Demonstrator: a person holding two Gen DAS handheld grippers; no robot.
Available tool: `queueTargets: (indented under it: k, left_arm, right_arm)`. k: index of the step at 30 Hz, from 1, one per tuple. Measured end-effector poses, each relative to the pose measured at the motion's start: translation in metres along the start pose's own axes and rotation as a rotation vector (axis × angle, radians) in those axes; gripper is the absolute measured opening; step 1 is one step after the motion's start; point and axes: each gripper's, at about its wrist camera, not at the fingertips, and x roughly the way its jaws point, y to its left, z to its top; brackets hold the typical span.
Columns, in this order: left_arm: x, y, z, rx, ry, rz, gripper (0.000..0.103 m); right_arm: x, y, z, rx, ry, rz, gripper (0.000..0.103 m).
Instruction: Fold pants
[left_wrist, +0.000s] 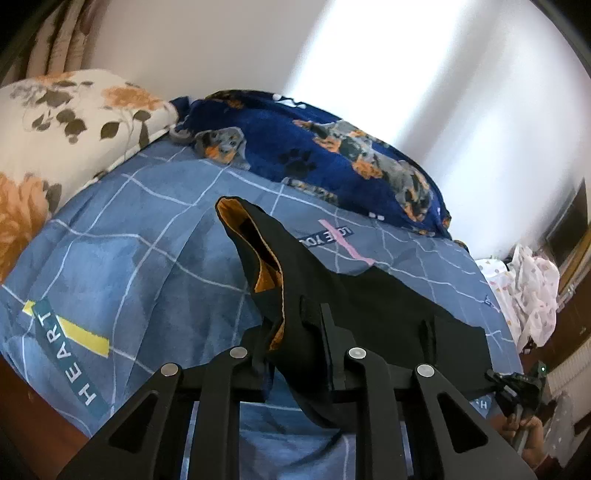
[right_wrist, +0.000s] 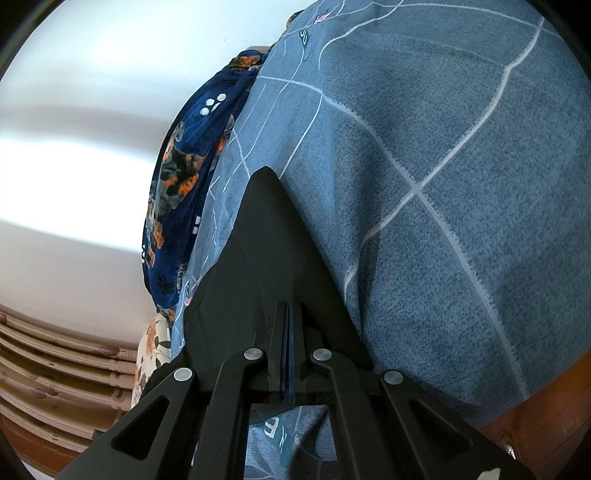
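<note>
Black pants (left_wrist: 369, 295) with an orange lining lie bunched on the blue checked bedsheet (left_wrist: 147, 240), whose printed strips read "HEART" nearest and "LOVE YOU" farther off. The left gripper (left_wrist: 295, 332), tilted downward, pinches the waistband, while the right gripper (right_wrist: 290, 332) has its jaws fully closed on another edge of the cloth. Beyond lie a dog-print blanket (left_wrist: 332, 155) and a floral pillow (left_wrist: 74, 110) against the white wall.

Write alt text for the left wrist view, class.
Black left tongs grip the black pants with orange lining, lifting their edge above a blue grid-patterned bedsheet. Behind lie a floral pillow and a navy dog-print blanket.
</note>
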Motion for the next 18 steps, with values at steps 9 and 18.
queueTargets:
  k: [9,18]
  left_arm:
    - [-0.017,-0.033,0.004,0.100,-0.056,-0.015,0.019]
    - [-0.023,-0.051,0.010,0.126,-0.070,-0.042,0.019]
  right_arm:
    - [0.001,-0.001,-0.001,0.003,-0.001,0.001,0.000]
    - [0.000,-0.004,0.000,0.020,0.003,0.000,0.000]
